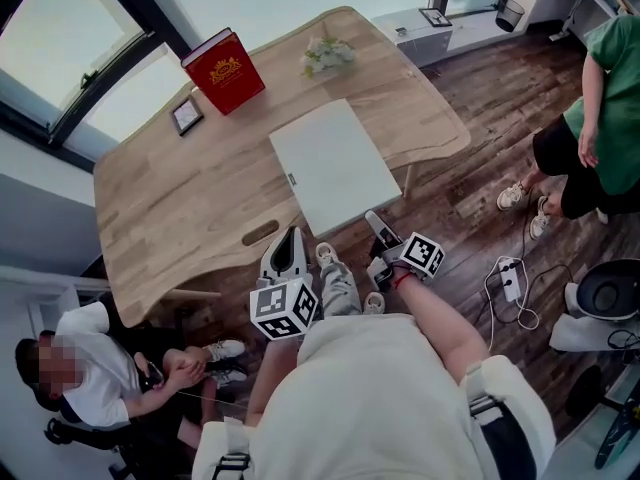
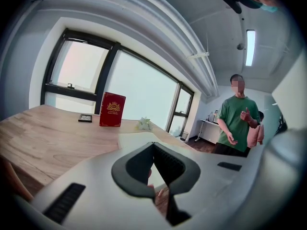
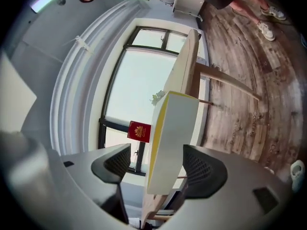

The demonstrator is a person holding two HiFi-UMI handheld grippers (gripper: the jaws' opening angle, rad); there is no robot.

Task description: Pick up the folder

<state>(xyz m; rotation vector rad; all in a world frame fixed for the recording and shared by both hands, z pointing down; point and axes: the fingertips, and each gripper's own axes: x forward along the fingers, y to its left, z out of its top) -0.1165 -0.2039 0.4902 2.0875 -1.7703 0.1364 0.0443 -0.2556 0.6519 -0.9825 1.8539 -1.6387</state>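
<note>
Two spread jaws of the right gripper [image 3: 157,151] straddle, without pressing, the folder [image 1: 335,166] corner overhanging the table's [image 1: 180,203] 6 o'clock edge, fitting either a grip about to close or one let go, while the left gripper [image 2: 153,145] is pinched together, empty.

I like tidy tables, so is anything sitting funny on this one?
Yes. The white folder lies crooked on the wooden table, and its near end sticks out past the edge over the floor. The red book stands upright, and nothing looks spilled or broken.
</note>
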